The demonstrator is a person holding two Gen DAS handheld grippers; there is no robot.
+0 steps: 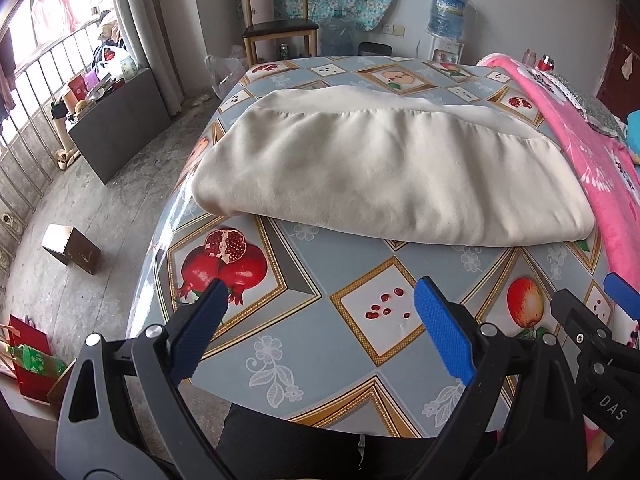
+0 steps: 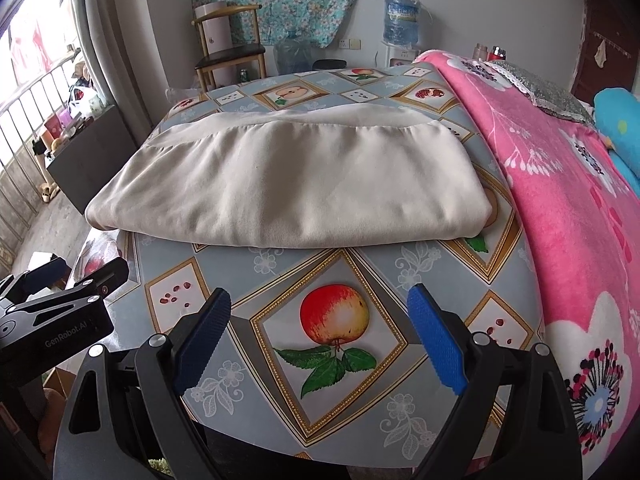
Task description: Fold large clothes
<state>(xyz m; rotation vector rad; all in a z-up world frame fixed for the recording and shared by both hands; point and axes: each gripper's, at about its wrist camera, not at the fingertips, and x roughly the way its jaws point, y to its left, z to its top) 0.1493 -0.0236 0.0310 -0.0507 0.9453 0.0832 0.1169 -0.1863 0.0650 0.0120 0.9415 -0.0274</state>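
The left gripper [image 1: 320,308], black with blue ribbed pads, hangs with jaws spread wide and empty over the near edge of a table covered in a glossy grey fruit-print oilcloth [image 1: 360,360]. A cream-coloured garment folded into a broad rectangle [image 1: 380,176] lies flat across the table's middle, apart from both tools. The right gripper [image 2: 320,312], also parted and holding nothing, hovers above a printed apple, beside a pink floral fleece blanket [image 2: 560,208].

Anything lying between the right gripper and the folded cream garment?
Nothing: only bare fruit-print tablecloth separates the open right gripper from the cream garment, per the right wrist view.
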